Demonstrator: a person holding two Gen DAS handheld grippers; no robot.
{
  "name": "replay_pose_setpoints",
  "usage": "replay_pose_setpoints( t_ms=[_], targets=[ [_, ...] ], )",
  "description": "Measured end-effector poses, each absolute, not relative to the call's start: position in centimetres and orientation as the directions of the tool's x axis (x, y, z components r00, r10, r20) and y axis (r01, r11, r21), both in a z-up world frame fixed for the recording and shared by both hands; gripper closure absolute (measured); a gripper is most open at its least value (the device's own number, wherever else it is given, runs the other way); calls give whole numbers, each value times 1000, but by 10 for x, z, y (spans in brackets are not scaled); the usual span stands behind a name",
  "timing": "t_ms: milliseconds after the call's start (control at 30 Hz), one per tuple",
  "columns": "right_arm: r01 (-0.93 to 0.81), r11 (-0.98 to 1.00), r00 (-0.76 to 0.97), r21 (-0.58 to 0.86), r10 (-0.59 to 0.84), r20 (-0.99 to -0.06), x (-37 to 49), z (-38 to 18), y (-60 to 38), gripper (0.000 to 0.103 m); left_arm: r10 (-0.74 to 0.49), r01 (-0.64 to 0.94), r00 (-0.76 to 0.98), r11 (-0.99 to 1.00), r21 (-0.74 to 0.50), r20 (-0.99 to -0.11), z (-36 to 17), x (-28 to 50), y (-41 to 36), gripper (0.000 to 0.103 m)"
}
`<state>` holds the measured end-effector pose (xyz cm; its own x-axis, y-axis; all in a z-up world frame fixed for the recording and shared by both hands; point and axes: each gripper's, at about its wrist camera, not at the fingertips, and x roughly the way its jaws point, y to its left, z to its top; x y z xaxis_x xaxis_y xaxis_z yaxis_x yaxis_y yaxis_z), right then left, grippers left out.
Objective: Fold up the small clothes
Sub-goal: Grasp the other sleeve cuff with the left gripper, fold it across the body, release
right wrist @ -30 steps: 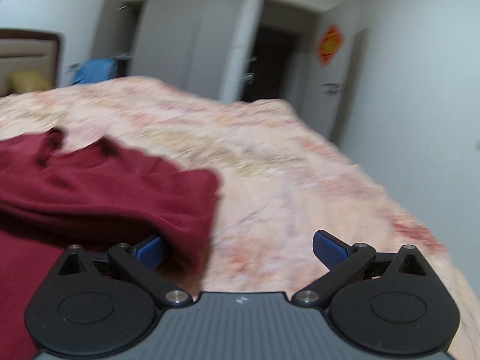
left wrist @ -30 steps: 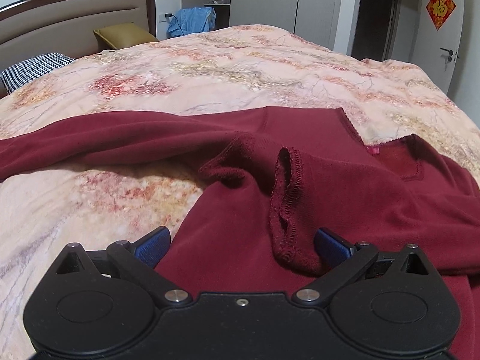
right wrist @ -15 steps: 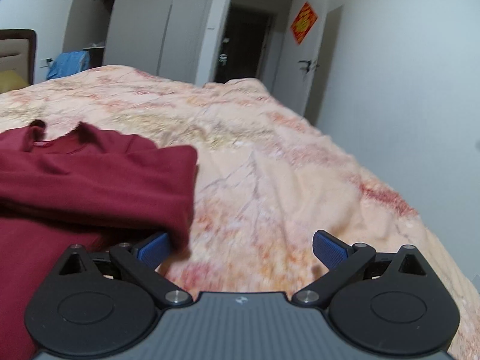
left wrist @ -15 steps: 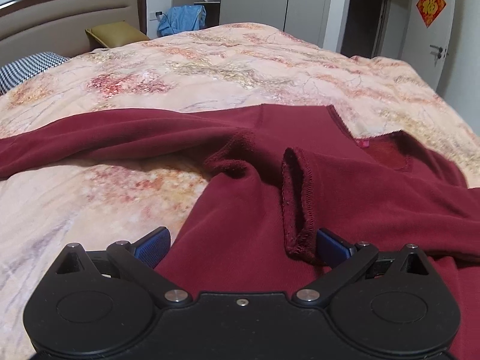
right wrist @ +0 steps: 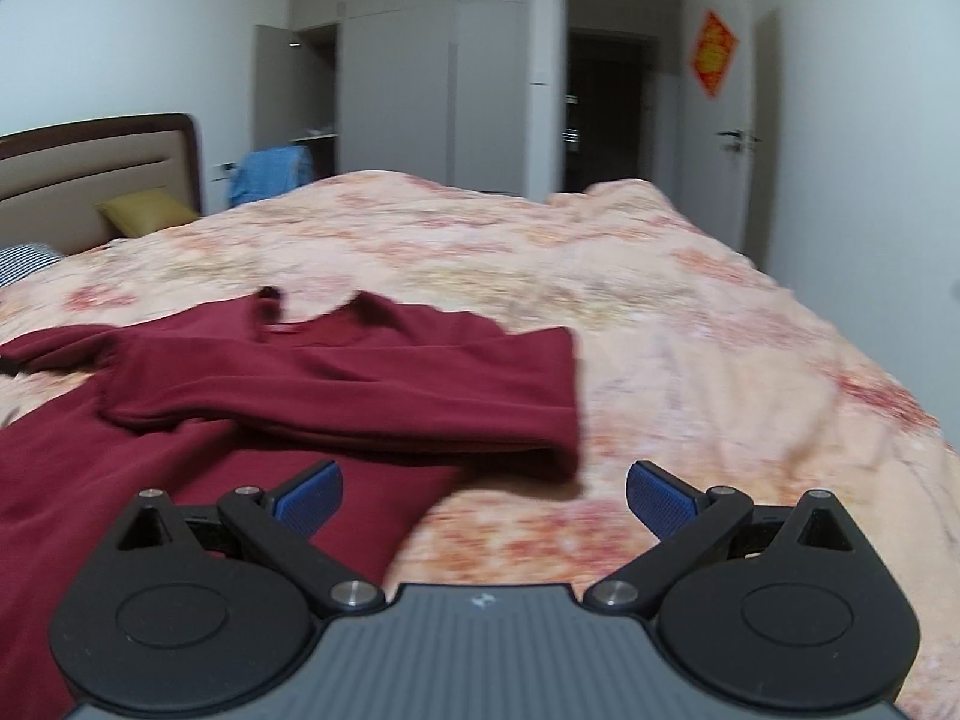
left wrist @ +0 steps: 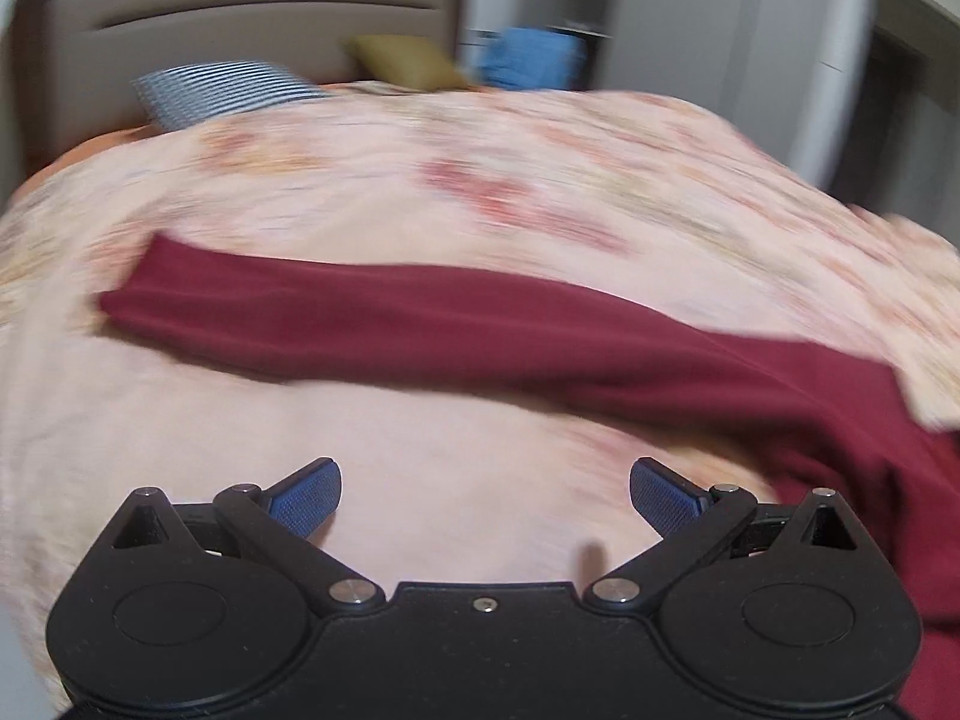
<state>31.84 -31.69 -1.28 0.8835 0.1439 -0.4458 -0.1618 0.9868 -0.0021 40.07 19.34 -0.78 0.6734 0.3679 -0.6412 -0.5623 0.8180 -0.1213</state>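
A dark red long-sleeved top (right wrist: 336,396) lies on the floral bedspread (right wrist: 690,360). In the right wrist view its right sleeve is folded across the chest and the collar points away. My right gripper (right wrist: 485,501) is open and empty, low over the top's right edge. In the left wrist view the other sleeve (left wrist: 372,318) stretches out flat to the left over the bedspread (left wrist: 420,192). My left gripper (left wrist: 485,501) is open and empty above bare bedspread, short of that sleeve. The left wrist view is blurred.
A padded headboard (left wrist: 240,18), a checked pillow (left wrist: 216,90) and a yellow pillow (left wrist: 408,66) are at the bed's head. A blue cloth (right wrist: 270,174) hangs beyond the bed. Wardrobe doors (right wrist: 420,90) and a dark doorway (right wrist: 612,114) are behind.
My left gripper has swung left, off the top's body, so the outstretched sleeve now fills its view. My right gripper has pulled back and turned left, showing more of the top.
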Motion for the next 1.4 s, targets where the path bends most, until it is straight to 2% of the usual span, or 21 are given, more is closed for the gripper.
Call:
replay_pose_setpoints(
  t_ms=[167, 333, 433, 500, 533, 600, 667, 800, 1000, 1167, 1300, 1400],
  targets=[
    [-224, 975, 874, -1, 201, -443, 308, -15, -291, 0, 467, -697, 617, 698, -164, -634, -13, 388, 267, 3],
    [-249, 968, 870, 7, 227, -439, 299, -14, -274, 0, 509, -771, 596, 578, -267, -621, -17, 380, 325, 21],
    [-254, 967, 862, 5, 229, -451, 296, -16, -265, 0, 544, -788, 591, 548, -281, -597, -16, 388, 341, 39],
    [-250, 968, 857, 1, 222, -465, 297, -18, -262, 0, 561, -803, 577, 522, -286, -594, -16, 393, 348, 62],
    [-249, 969, 854, 0, 219, -472, 296, -19, -260, 0, 571, -810, 570, 510, -289, -591, -16, 395, 350, 68],
    [-251, 968, 848, -2, 219, -482, 295, -20, -258, 0, 590, -819, 563, 490, -297, -579, -15, 396, 351, 86],
    [-254, 967, 845, -9, 218, -489, 293, -21, -256, 0, 605, -816, 573, 482, -319, -553, -12, 394, 353, 95],
    [-264, 964, 840, -22, 219, -496, 290, -22, -254, 0, 646, -792, 611, 507, -342, -457, 9, 391, 349, 97],
    [-273, 962, 844, -21, 229, -484, 285, -19, -256, 0, 682, -748, 662, 577, -328, -311, 73, 390, 351, 97],
    [-288, 958, 836, 3, 253, -486, 282, -21, -256, 0, 674, -747, 662, 628, -218, -327, 86, 398, 342, 97],
    [-302, 953, 822, 20, 271, -501, 282, -26, -253, 0, 651, -735, 675, 635, -238, -347, 82, 400, 335, 97],
    [-311, 950, 827, 22, 282, -486, 279, -25, -253, 0, 633, -702, 710, 672, -235, -308, 95, 403, 317, 97]
  ],
)
